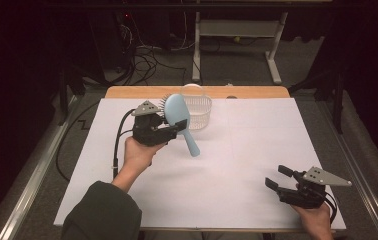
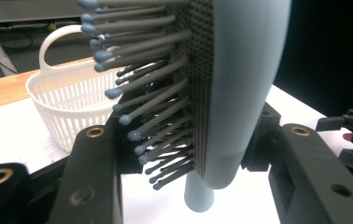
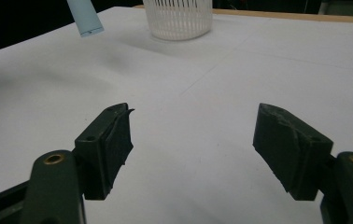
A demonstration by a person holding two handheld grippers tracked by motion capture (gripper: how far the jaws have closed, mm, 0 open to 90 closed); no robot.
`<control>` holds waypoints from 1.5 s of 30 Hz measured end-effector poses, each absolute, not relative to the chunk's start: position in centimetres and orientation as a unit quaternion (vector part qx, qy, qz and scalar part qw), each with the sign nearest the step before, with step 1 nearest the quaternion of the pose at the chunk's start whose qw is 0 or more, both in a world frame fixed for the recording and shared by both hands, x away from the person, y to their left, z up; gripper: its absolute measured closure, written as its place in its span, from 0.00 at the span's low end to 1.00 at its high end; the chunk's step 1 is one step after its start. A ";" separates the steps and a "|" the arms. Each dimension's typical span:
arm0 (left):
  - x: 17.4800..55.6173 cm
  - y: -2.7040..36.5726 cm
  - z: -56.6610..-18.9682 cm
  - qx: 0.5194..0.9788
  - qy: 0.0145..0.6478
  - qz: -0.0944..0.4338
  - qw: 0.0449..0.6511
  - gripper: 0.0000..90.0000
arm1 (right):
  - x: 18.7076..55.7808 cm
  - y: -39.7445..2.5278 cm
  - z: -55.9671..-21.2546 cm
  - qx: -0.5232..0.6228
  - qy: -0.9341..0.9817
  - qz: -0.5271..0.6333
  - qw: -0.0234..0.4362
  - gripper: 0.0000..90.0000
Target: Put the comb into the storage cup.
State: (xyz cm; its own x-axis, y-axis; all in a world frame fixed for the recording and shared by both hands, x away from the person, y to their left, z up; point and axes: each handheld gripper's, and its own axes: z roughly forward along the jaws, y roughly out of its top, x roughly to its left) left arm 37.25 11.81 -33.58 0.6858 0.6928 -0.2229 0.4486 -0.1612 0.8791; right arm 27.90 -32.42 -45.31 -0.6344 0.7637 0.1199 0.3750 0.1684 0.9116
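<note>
A light blue hairbrush (image 1: 178, 115) is held off the white table, head up toward the far side and handle slanting down to the right. My left gripper (image 1: 177, 126) is shut on it near where head meets handle. In the left gripper view the brush head (image 2: 240, 79) stands between the jaws, bristles (image 2: 151, 93) pointing left. A white plastic basket (image 1: 197, 111) stands just right of and behind the brush head. My right gripper (image 1: 278, 177) rests low at the near right of the table, open and holding nothing; its view shows the brush handle's tip (image 3: 86, 18) and the basket (image 3: 179, 18) far off.
The white sheet (image 1: 257, 145) covers the table, with a strip of bare wood (image 1: 257, 92) along the far edge. Beyond the table are cables and a white desk frame (image 1: 272, 55) on the floor. A dark sleeve (image 1: 102, 212) enters at the bottom left.
</note>
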 end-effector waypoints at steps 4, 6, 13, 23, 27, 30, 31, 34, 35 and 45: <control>37.5 12.0 -33.6 0.754 0.383 0.117 0.521 0.56 | 27.9 -32.4 -45.3 0.384 0.741 0.518 0.189 0.31; 37.6 12.1 -33.7 0.752 0.385 0.118 0.522 0.56 | 27.9 -32.4 -45.3 0.383 0.741 0.518 0.190 0.31; 37.9 12.3 -33.2 0.748 0.387 0.122 0.525 0.56 | 27.9 -32.3 -45.3 0.384 0.742 0.517 0.189 0.32; 39.1 11.8 -31.9 0.749 0.386 0.130 0.523 0.56 | 27.9 -32.4 -45.3 0.384 0.741 0.516 0.191 0.32; 39.5 11.4 -31.4 0.752 0.384 0.133 0.519 0.56 | 27.9 -32.4 -45.3 0.384 0.742 0.516 0.191 0.32; 39.9 11.1 -31.1 0.754 0.384 0.133 0.517 0.56 | 27.9 -32.4 -45.3 0.383 0.741 0.517 0.191 0.32; 40.1 11.0 -31.0 0.754 0.384 0.134 0.515 0.56 | 27.9 -32.4 -45.3 0.383 0.742 0.517 0.191 0.32; 40.7 10.8 -30.7 0.756 0.385 0.137 0.512 0.57 | 27.9 -32.4 -45.3 0.382 0.742 0.517 0.191 0.32; 40.9 10.7 -30.6 0.755 0.385 0.136 0.513 0.57 | 27.9 -32.4 -45.3 0.382 0.742 0.517 0.191 0.32; 42.3 10.1 -29.9 0.754 0.390 0.145 0.509 0.56 | 27.9 -32.4 -45.4 0.381 0.743 0.516 0.190 0.32</control>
State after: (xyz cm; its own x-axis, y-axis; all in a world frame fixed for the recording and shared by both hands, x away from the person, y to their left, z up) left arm 42.27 10.14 -29.91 0.6537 0.7353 -0.1789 0.4405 -0.1775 0.8800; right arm 27.93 -32.41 -45.38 -0.6373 0.7627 0.1100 0.3702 0.1778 0.9118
